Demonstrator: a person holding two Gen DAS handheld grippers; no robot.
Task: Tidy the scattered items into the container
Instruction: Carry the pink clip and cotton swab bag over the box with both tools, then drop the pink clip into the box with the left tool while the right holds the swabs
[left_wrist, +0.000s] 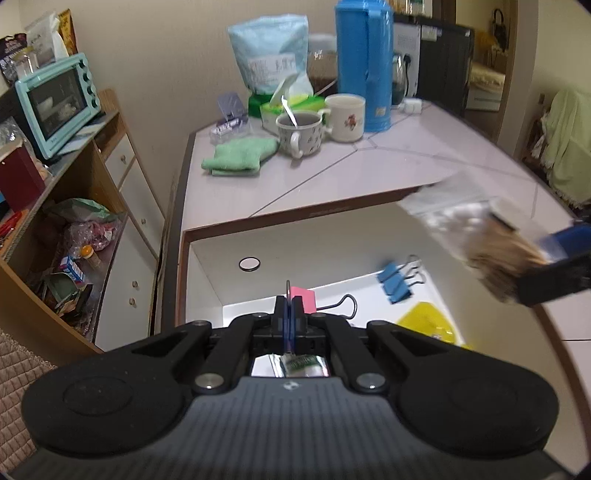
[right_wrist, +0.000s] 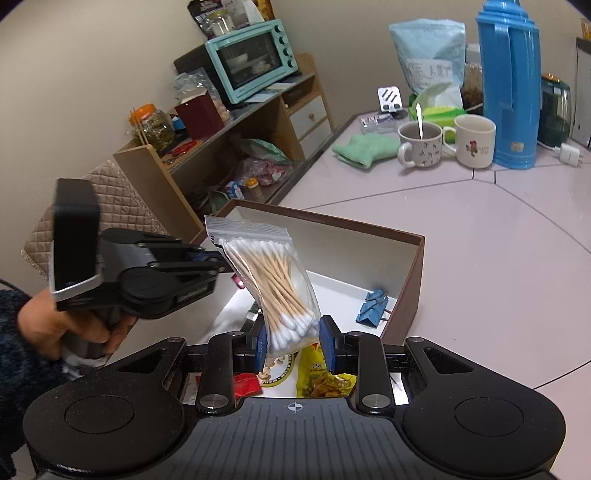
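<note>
The bag of cotton swabs (right_wrist: 271, 280) is a clear, crinkled zip pouch packed with pale wooden sticks tipped in white fluff; it hangs tilted over the open box (right_wrist: 412, 273), its lower end pinched between the blue pads of the right hand-held gripper (right_wrist: 293, 347), whose jaws are clamped on it. In the left wrist view the same bag (left_wrist: 476, 229) shows as a blur above the box's right side.

The box is rectangular card, brown outside and smooth white inside, and stands on the pale glossy tabletop (right_wrist: 480, 229), which is crossed by thin seam lines. Inside the box lie two blue binder clips (left_wrist: 397, 282) with wire handles towards its far right corner, a pink binder clip (left_wrist: 304, 299) near the middle of its floor, a thin black ring (left_wrist: 249, 264) against its far wall, and a shiny yellow snack packet (right_wrist: 325, 376) at its near edge.

The left hand-held gripper (left_wrist: 289, 314), matte black plastic, hovers over the box's near left part with its jaws pressed together on nothing; a hand (right_wrist: 70, 328) in a dark knitted sleeve grips its handle.

Beyond the box, at the tabletop's far end, are a folded green terry cloth (left_wrist: 240, 155), two ceramic mugs (left_wrist: 317, 125), one with a spoon in it, and a tall blue plastic thermos jug (left_wrist: 365, 62). Left of the box a wooden shelf unit (left_wrist: 110, 177) carries a mint-green toaster oven (left_wrist: 59, 99).
</note>
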